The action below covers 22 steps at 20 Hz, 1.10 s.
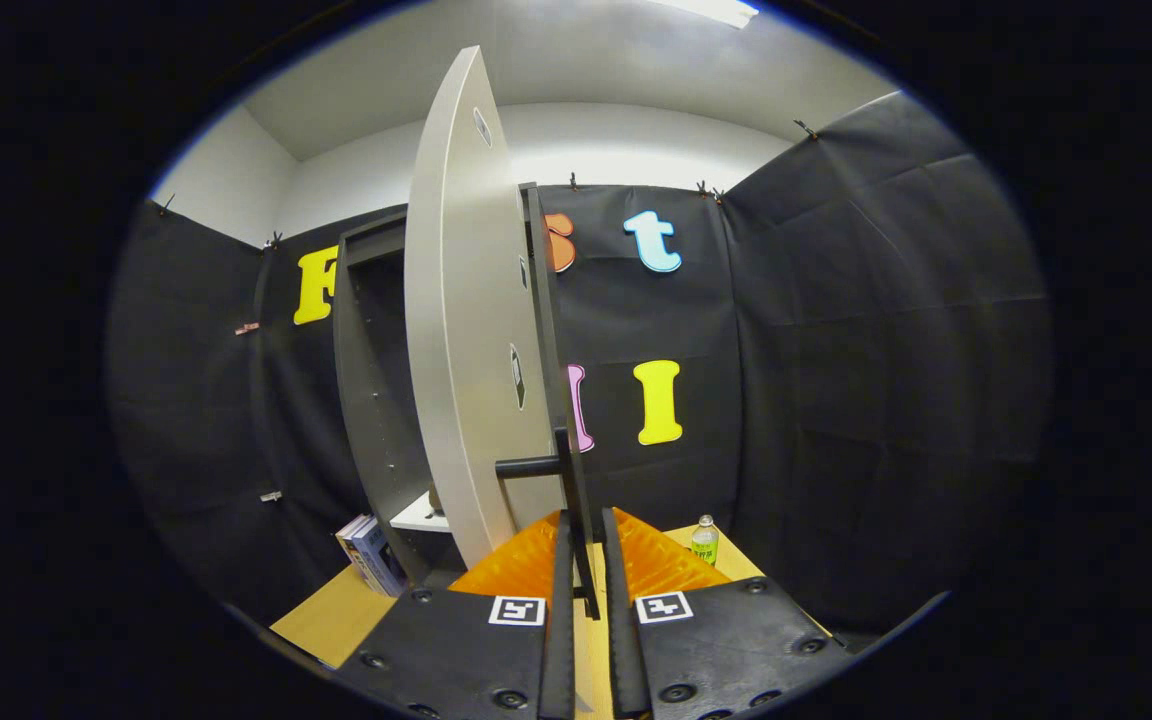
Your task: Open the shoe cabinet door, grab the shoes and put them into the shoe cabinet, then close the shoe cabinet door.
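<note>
The shoe cabinet (371, 380) is a tall dark box standing just ahead on the left, and its dark inside shows. Its light grey door (466, 330) is swung out toward me and seen almost edge-on. A black bar handle (576, 480) runs upright along the door's near edge on a short standoff. My gripper (586, 517) is shut on the lower end of that bar, which sits in the narrow gap between the two fingers. Low inside the cabinet is a white shape (421, 515), half hidden by the door, and I cannot tell what it is.
Everything stands on a wooden tabletop (336, 615). A few books (371, 555) lean against the cabinet's left foot. A small clear bottle with a green label (704, 540) stands to the right, beyond the fingers. Black cloth walls close in the back and both sides.
</note>
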Each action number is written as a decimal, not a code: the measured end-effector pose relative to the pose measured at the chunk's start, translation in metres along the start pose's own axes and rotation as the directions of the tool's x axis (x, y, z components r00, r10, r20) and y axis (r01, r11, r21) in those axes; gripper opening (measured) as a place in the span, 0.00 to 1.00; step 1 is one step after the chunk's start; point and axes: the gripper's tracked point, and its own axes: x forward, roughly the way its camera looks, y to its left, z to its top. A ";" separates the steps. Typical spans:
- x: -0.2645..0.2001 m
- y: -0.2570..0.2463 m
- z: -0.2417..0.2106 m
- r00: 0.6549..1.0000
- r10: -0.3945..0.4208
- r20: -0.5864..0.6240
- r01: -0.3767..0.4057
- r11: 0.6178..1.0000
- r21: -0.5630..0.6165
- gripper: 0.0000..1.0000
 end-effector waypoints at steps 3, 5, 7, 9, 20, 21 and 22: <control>-0.019 0.005 0.012 1.000 0.003 0.021 -0.002 0.999 -0.036 0.21; -0.038 0.016 0.014 1.000 0.025 0.009 -0.024 0.999 -0.044 0.31; -0.051 0.035 0.012 0.997 0.076 -0.021 -0.076 0.996 -0.042 0.44; -0.064 0.062 -0.002 0.989 0.131 -0.064 -0.134 0.990 -0.038 0.63; -0.070 0.195 -0.146 0.866 0.360 -0.348 -0.371 0.928 0.038 0.99; -0.066 0.201 -0.166 0.851 0.362 -0.382 -0.378 0.925 0.035 1.00; -0.061 0.206 -0.189 0.834 0.365 -0.413 -0.386 0.922 0.033 0.99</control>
